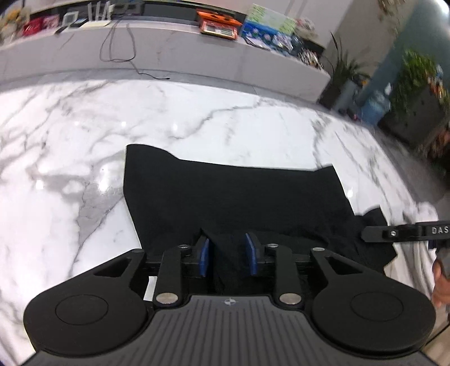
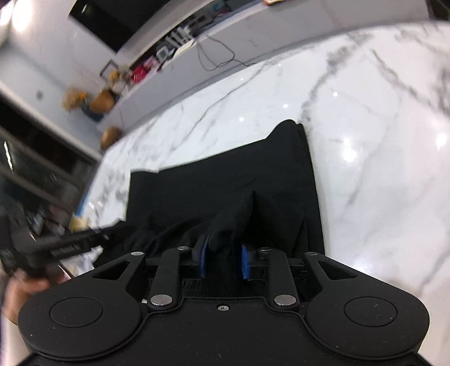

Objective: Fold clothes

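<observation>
Black garment [image 1: 230,194] on marble surface [image 1: 70,169]: soft, light, limp; take by near hem corners; left claw [image 1: 228,257] and right claw [image 2: 223,260] part-open, cloth loose between pads.

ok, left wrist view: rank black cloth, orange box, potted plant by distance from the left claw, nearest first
1. Black cloth: between and just ahead of the left claw, on the marble table.
2. Potted plant: beyond the table's far right corner, on the floor.
3. Orange box: straight ahead on the back counter. Close to the plant's range; order uncertain.
</observation>
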A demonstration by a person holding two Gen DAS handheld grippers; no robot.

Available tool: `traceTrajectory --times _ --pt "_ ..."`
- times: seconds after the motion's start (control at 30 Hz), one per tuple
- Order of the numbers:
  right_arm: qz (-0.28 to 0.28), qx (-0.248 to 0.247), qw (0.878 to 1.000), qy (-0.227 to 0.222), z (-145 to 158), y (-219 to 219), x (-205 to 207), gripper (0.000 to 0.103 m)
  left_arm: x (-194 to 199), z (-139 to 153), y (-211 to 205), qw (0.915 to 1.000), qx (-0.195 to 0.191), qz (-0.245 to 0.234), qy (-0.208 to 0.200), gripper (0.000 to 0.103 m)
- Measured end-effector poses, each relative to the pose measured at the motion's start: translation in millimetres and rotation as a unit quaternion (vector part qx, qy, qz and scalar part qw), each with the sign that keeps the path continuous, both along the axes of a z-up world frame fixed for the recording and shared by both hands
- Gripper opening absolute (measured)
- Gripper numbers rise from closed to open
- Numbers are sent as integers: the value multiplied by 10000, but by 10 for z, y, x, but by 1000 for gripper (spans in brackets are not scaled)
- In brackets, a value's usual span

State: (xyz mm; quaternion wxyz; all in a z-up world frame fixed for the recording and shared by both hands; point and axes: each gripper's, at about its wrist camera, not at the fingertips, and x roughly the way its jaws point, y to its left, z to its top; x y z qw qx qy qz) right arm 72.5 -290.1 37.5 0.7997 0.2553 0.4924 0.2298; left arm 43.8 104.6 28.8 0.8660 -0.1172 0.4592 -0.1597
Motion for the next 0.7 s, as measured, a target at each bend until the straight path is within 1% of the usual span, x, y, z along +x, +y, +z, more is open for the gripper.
traceTrajectory --times 0.03,0.1,0.13,0.2,0.23,0.3,0.4,0.43,0.47,0.5,0.53,0.57,0.63,0.7 --pt "-89 47 9999 -15 6 -43 7 35 11 -6 20 10000 -37 59 11 28" --pt "-236 70 9997 -71 35 -124 13 40 36 28 45 9999 26 129 -63 32" --pt "-291 40 9995 -115 60 -161 13 40 20 51 58 9997 99 152 -154 37" --pt "-328 -24 9992 -211 83 -176 -1 41 -25 112 75 9987 304 192 -352 41" --pt "-307 -95 9990 -296 109 -181 -29 41 -56 151 84 9979 399 231 -453 41" --pt "-259 -221 9985 -437 148 -177 -75 41 -119 218 108 9965 496 268 -624 41" --pt "-198 -661 9942 -830 253 -139 -202 41 -232 321 125 9932 640 262 -934 41" --pt "-206 -807 9921 -935 271 -116 -228 41 -269 347 115 9922 708 229 -1002 40" --pt "-200 -1035 9879 -1136 311 -75 -288 41 -304 369 99 9913 772 161 -1050 38" --pt "-122 -1258 9829 -1337 347 -11 -350 41 -337 391 80 9905 830 76 -1092 33" --pt "-99 -1325 9812 -1398 351 11 -363 40 -379 412 57 9894 881 -4 -1150 30" --pt "-34 -1476 9764 -1573 388 54 -436 39 -428 433 30 9882 927 -79 -1220 30" --pt "88 -1650 9688 -1848 441 122 -579 33 -527 474 -20 9853 1000 -247 -1361 23" --pt "144 -1695 9660 -1947 455 170 -642 18 -633 510 -68 9819 1012 -501 -1518 22"
